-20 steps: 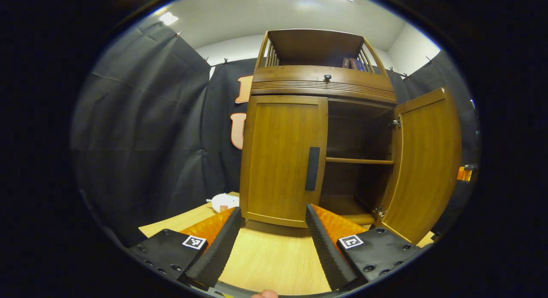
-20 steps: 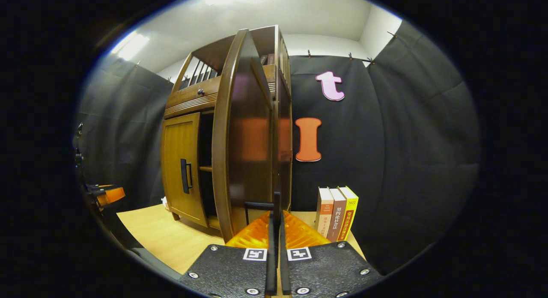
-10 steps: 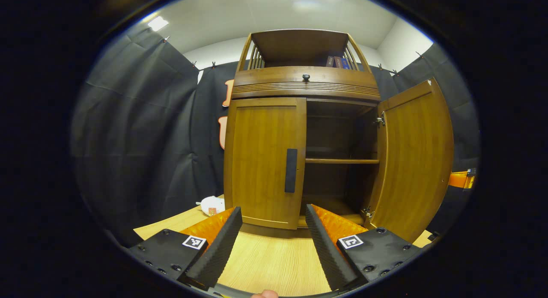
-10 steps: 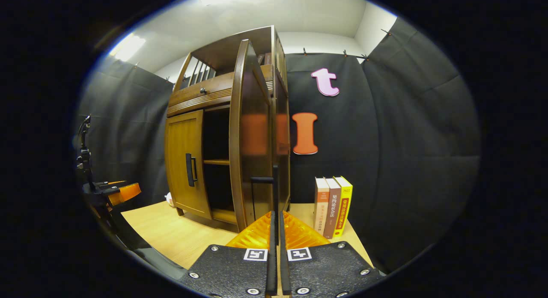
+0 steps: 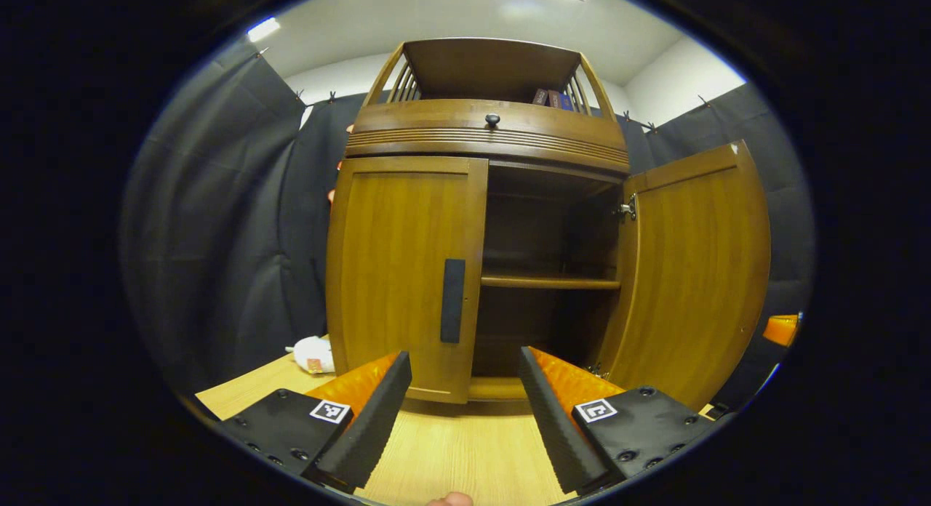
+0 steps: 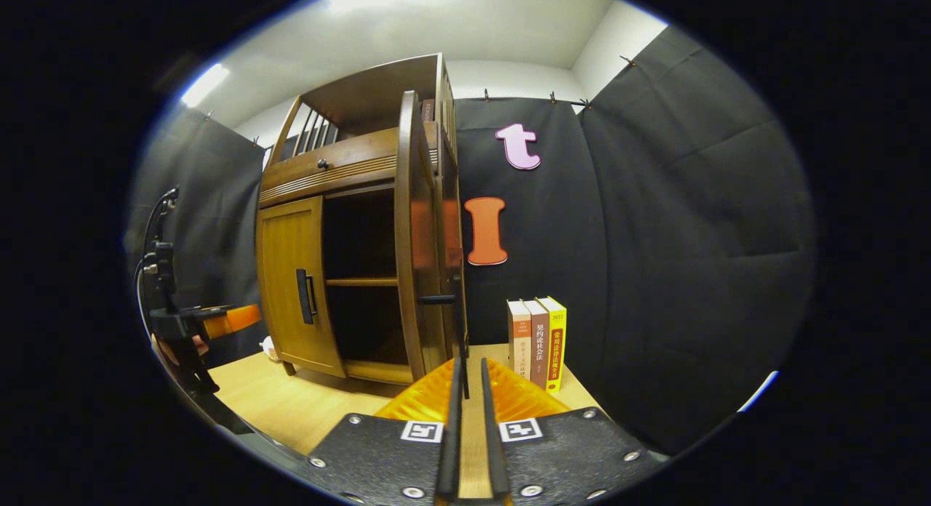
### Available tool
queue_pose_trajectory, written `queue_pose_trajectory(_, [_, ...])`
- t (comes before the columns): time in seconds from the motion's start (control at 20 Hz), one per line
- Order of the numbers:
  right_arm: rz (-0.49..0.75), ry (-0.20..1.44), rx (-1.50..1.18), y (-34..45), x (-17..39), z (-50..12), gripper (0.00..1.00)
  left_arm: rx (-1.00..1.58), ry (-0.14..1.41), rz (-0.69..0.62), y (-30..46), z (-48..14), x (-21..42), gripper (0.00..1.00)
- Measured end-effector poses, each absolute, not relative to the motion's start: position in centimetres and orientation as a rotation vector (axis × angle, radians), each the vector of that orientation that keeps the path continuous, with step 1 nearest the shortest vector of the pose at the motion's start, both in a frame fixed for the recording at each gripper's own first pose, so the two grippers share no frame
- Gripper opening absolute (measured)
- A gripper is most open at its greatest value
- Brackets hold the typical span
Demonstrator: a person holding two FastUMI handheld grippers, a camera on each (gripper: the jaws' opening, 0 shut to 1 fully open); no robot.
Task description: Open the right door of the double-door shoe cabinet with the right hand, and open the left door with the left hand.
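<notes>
In the left gripper view, our left gripper has its two fingers spread wide with nothing between them but the pale wooden tabletop; each finger base carries a small square black-and-white marker tag. Just beyond and between the fingertips stands the brown wooden double-door shoe cabinet. Its left door is closed, straight ahead of the left finger, and its vertical black bar handle sits above the gap between the fingers, apart from both. Beyond the right finger the right door is swung wide open, baring a dark interior with one wooden shelf. Above the doors runs a drawer front with a small dark round knob. To the left of the left finger a small white soft object lies on the table by the cabinet's foot. In the right gripper view, our right gripper shows its fingers parted by a narrow slot, gripping nothing; the open door's black handle rises just ahead of the tips, and we cannot tell whether it touches them. To the right of the fingers three upright books stand against the cloth, their spines bearing Chinese characters too small for us to read surely.
</notes>
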State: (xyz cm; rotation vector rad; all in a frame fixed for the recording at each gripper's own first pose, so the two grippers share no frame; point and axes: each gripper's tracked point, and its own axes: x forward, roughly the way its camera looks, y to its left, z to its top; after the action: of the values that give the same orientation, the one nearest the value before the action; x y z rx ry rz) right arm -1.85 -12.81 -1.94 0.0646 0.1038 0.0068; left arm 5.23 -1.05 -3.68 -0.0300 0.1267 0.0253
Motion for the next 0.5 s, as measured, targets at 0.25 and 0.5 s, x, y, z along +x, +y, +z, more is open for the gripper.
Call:
queue_pose_trajectory(0.25, [0.005,0.112,0.088,-10.7,-1.1,-3.0,0.48,0.018,0.094,-0.006,-1.5,-2.5,9.7,0.94])
queue_pose_trajectory(0.5, [-0.010,0.092,0.111,-10.1,-0.9,-2.3,0.81,0.084,0.055,-0.040,-1.2,-1.5,14.2,0.94])
